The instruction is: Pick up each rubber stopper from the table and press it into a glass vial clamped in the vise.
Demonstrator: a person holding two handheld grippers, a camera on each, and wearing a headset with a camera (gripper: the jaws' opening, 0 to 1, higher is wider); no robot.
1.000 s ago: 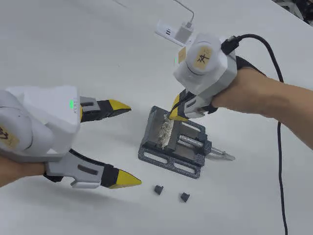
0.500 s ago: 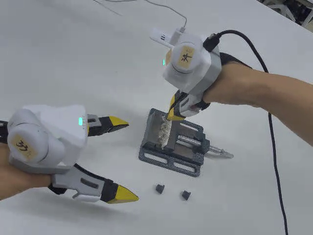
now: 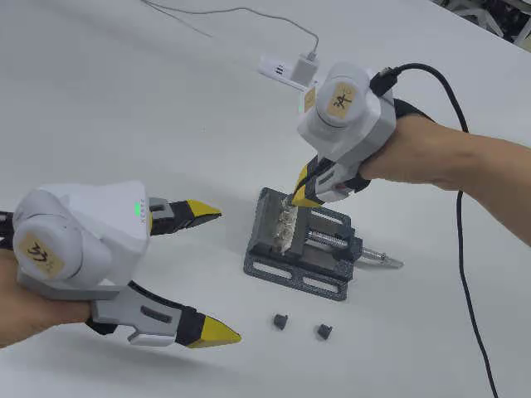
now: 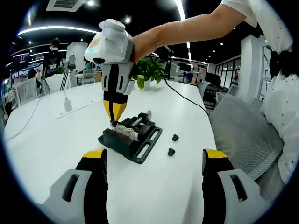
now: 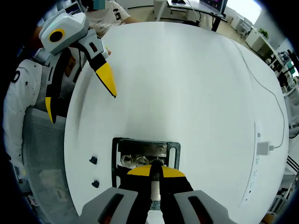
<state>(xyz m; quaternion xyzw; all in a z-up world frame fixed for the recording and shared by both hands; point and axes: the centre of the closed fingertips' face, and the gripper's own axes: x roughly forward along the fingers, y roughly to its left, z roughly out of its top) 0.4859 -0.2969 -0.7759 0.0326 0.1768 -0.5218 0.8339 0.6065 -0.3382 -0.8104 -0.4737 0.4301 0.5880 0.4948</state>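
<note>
Because the vise (image 3: 299, 278) steadies the vials (image 3: 288, 222) mid-frame, we press with right gripper (image 3: 297, 199) pinched together, contents unclear; left gripper (image 3: 217, 275) gapes empty.

A white power strip (image 3: 278, 68) lies flat on the white table (image 3: 124, 99), with a white charger (image 3: 306, 64) plugged into it and a thin white cable (image 3: 224, 12) trailing away. A leafy green plant (image 4: 150, 70) shows at the table's far end, and a grey mesh chair (image 4: 240, 135) stands beside the table.
</note>
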